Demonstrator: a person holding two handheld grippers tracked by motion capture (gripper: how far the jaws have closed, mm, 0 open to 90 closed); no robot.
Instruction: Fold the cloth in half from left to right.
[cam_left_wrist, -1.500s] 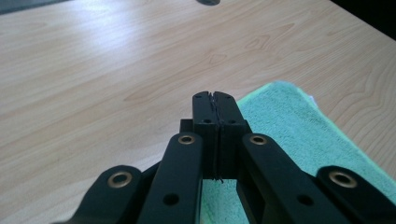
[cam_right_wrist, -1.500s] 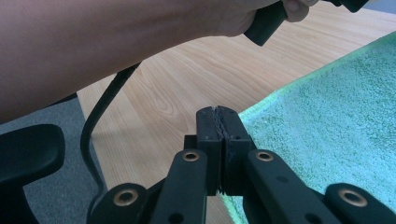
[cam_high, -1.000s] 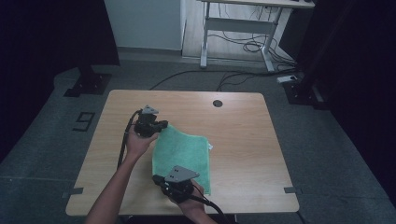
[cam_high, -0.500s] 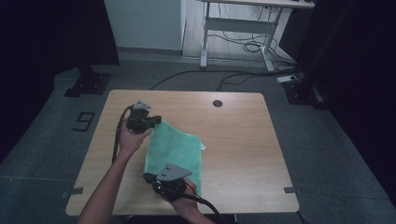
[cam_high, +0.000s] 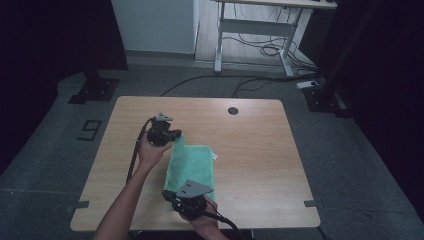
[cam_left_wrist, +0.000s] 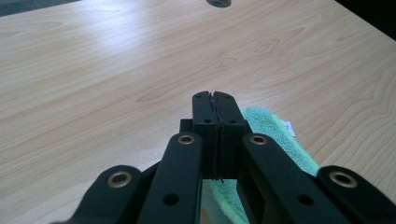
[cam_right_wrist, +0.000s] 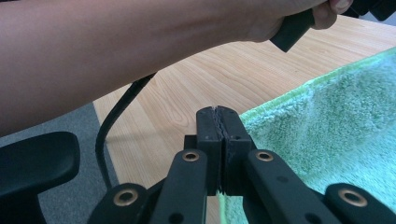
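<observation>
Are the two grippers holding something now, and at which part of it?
Each holds the green towel by an edge corner: left gripper at the far left corner, right gripper at the near left corner, jaws shut on it.

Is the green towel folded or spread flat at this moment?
Folded, it seems: the green towel lies as a narrow strip on the table, its far left corner raised toward the left gripper. Layers cannot be told.

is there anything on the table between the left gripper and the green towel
Nothing visible. The left gripper, jaws shut, is right at the far left corner of the green towel; its own view shows the towel just beside and under the jaws, with bare table around it.
</observation>
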